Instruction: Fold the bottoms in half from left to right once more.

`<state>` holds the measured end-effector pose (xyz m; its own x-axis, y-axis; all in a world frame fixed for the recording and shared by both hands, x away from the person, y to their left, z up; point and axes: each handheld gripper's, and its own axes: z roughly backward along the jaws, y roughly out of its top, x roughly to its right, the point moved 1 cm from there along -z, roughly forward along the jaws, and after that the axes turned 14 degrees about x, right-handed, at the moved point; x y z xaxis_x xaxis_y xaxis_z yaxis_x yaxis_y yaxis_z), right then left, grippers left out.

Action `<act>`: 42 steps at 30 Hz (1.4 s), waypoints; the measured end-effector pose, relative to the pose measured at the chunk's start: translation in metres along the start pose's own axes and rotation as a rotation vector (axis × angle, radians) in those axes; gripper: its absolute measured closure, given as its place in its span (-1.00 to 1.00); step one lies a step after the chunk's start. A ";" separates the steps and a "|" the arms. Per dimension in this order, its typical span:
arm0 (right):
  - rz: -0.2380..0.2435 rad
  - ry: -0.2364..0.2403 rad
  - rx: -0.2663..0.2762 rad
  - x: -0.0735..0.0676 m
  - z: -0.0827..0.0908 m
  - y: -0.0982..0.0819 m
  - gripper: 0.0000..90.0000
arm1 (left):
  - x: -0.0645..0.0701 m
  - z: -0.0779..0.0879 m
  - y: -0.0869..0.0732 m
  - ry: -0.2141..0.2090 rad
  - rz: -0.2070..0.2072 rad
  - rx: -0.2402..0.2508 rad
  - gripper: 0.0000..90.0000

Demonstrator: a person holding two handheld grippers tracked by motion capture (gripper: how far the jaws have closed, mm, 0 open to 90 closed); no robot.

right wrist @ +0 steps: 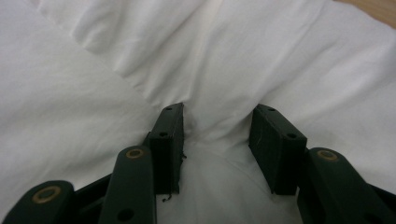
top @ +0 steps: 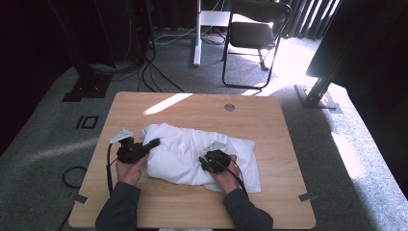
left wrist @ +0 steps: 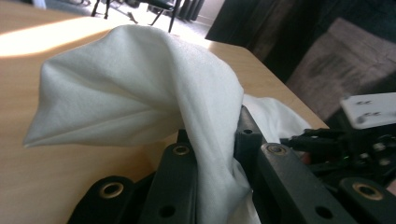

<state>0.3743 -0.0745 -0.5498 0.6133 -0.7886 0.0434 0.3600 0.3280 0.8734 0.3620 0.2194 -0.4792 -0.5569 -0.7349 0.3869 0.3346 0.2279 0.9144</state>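
A crumpled white cloth lies in the middle of the wooden table. My left gripper is at its left edge and is shut on a fold of the cloth, which rises as a peak above the tabletop between the black jaws. My right gripper rests on the cloth's near right part. In the right gripper view, a bunched ridge of the cloth is pinched between its two pads. The right gripper also appears at the right of the left gripper view.
A round metal grommet sits in the table's far middle. A folding chair and a white desk leg stand on the carpet beyond the table. Cables run over the floor at far left. Bare wood surrounds the cloth.
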 end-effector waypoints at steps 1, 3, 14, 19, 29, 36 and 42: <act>-0.004 -0.002 -0.001 -0.001 -0.002 0.000 0.21 | 0.004 -0.003 0.003 -0.011 -0.007 0.003 0.86; -0.022 0.005 0.004 -0.001 -0.005 -0.001 0.22 | 0.011 -0.008 0.009 -0.027 -0.018 0.012 0.86; -0.035 0.067 0.058 -0.018 -0.014 0.017 0.06 | 0.029 -0.029 0.025 -0.049 -0.065 0.018 0.85; 0.046 0.023 0.112 -0.017 0.018 0.017 -0.02 | 0.024 -0.024 0.027 -0.034 -0.059 0.018 0.85; -0.086 0.110 0.084 -0.026 -0.023 0.005 0.10 | 0.046 -0.041 0.034 -0.072 -0.097 0.003 0.85; -0.114 0.199 0.134 -0.030 -0.006 0.023 -0.03 | 0.052 -0.051 0.029 -0.052 -0.154 -0.039 0.85; -0.034 0.066 0.059 0.006 0.034 0.007 -0.06 | 0.058 -0.055 0.027 -0.056 -0.164 -0.048 0.85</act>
<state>0.3565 -0.0949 -0.5269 0.6468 -0.7625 -0.0174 0.3409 0.2686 0.9009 0.3808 0.1476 -0.4389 -0.6485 -0.7224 0.2399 0.2709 0.0755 0.9596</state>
